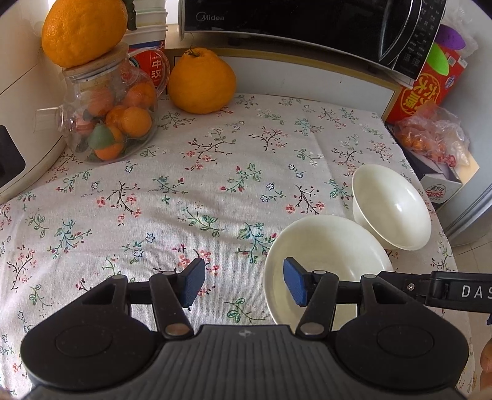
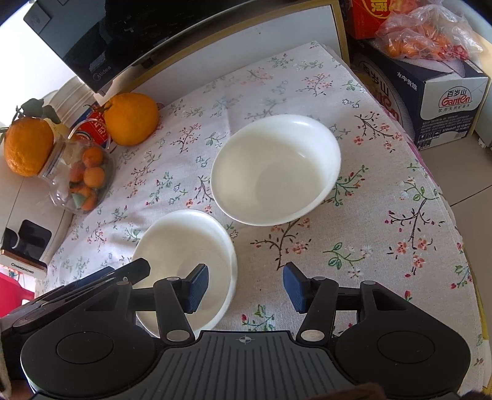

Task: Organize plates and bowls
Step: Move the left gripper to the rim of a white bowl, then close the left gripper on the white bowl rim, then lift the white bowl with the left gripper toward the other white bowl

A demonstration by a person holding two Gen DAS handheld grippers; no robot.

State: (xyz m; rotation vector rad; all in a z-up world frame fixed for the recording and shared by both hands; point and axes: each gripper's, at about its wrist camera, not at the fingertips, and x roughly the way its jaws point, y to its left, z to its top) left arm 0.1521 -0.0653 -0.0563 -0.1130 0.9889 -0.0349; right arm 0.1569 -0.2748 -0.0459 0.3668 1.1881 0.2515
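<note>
The left gripper (image 1: 244,284) hangs over the table with its blue pads apart and nothing between them; its right pad (image 1: 295,286) stands above the near rim of the plate without clearly touching it, and its left pad is over bare cloth. The right gripper (image 2: 245,287) is likewise released and empty, its left pad (image 2: 196,287) over the plate's right side and its other pad over the cloth. Largest in the scene is the floral tablecloth (image 1: 215,172) covering the table, with a black microwave (image 1: 307,21) raised at its far edge. Next comes the white bowl (image 2: 273,169), upright on the cloth, with the shallow white plate (image 2: 184,240) just beside it, nearer the grippers; a narrow strip of cloth shows between them. At the far left, a clear jar (image 1: 113,114) of small oranges carries one large orange (image 1: 83,30) on its lid, and a second large orange (image 1: 201,81) sits on the cloth near it.
</note>
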